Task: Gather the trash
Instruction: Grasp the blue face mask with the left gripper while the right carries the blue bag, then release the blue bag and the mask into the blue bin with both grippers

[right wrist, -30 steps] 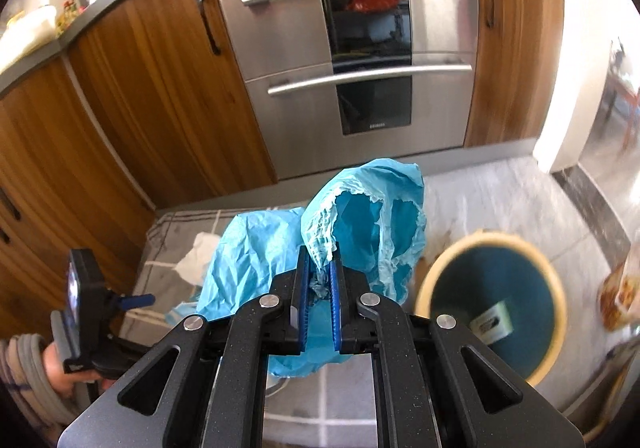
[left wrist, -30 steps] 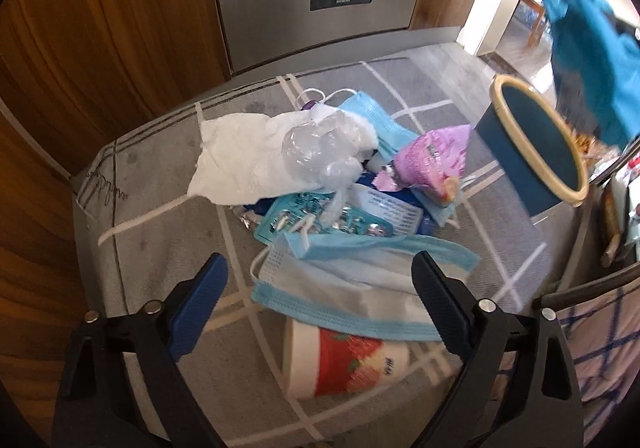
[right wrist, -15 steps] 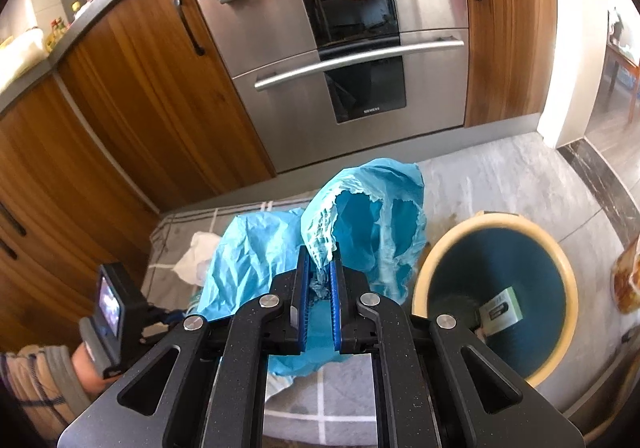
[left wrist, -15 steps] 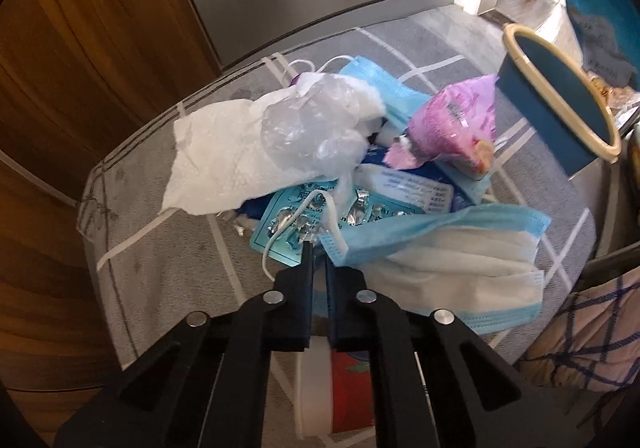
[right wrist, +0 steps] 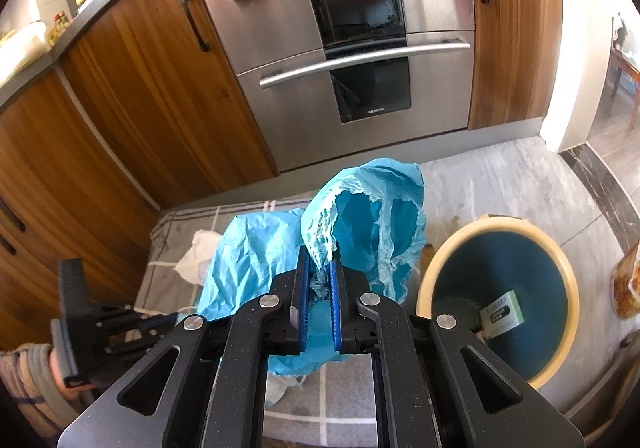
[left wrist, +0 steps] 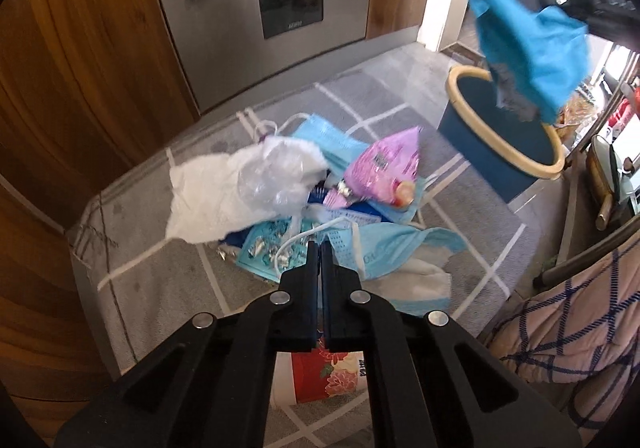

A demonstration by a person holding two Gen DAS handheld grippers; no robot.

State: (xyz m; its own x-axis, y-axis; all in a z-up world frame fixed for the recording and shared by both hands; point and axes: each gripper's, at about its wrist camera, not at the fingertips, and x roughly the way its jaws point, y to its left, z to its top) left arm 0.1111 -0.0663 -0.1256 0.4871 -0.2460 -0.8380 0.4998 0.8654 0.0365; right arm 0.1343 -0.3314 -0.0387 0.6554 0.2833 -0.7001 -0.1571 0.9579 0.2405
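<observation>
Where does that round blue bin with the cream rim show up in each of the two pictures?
Left wrist view: the bin stands at the right, beyond the litter pile, partly behind the hanging blue bag.
Right wrist view: the bin is at lower right, seen from above.
Shared landmark: the steel oven.

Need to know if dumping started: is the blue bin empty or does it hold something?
Not empty: the blue bin already holds a small green-and-white box at its bottom.
</observation>
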